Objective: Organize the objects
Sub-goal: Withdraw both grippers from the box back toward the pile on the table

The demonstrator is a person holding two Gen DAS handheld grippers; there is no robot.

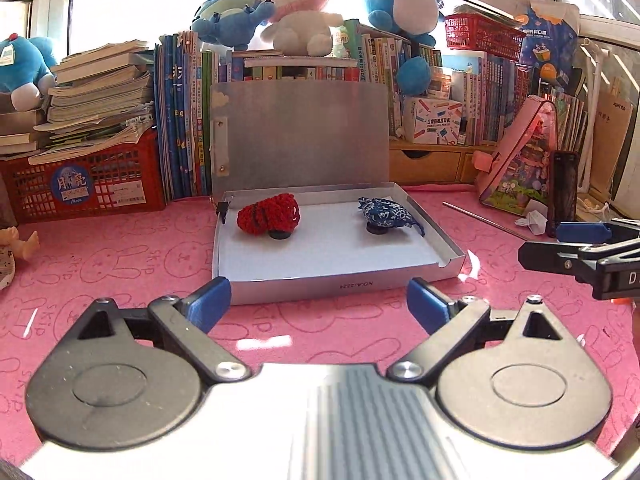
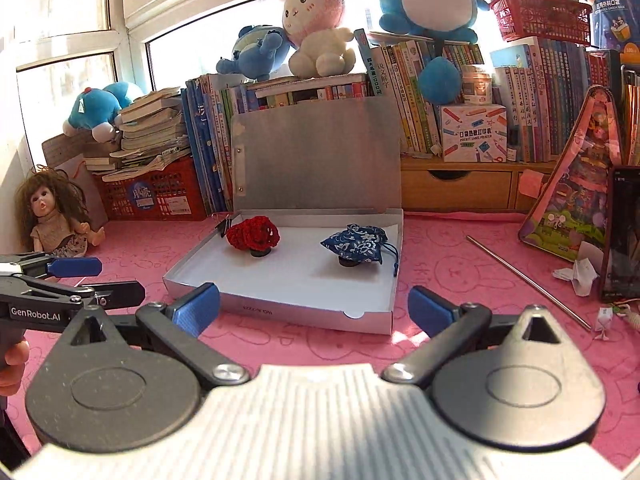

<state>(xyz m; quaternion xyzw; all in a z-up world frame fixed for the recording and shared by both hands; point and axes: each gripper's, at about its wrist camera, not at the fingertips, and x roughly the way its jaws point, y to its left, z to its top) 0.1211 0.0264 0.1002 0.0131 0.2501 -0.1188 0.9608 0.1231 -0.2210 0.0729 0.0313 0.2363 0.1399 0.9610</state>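
Here the silver box (image 1: 340,280) lies open on the pink mat (image 1: 120,264), lid (image 1: 304,136) propped upright against the books (image 1: 180,120) behind. Both grippers hover short of its front wall, empty. The left gripper (image 1: 318,306) has its fingers spread wide, and the box sits straight ahead between them, just beyond the tips. The right gripper (image 2: 314,308) is equally wide, with the box ahead and slightly to its left.

Inside the box, on a white floor, sit two things, well apart. A red knit piece (image 1: 268,216) rests toward the back left, near a black clip (image 1: 222,210) on the left wall. A blue pouch (image 1: 384,212) with a floral print rests toward the back right; its drawstring (image 2: 394,260) trails toward the right wall. Each appears to stand on a small dark disc, though what the discs are I cannot tell.

The box's long axis runs across both views, so either item calls for a reach forward over the front wall. By my judgement the left gripper is nearer the red piece and the right nearer the pouch. A metal rod (image 2: 528,280) and paper scraps (image 2: 576,274) lie loose on the mat to the right, closer to the right gripper, and may still need tidying.
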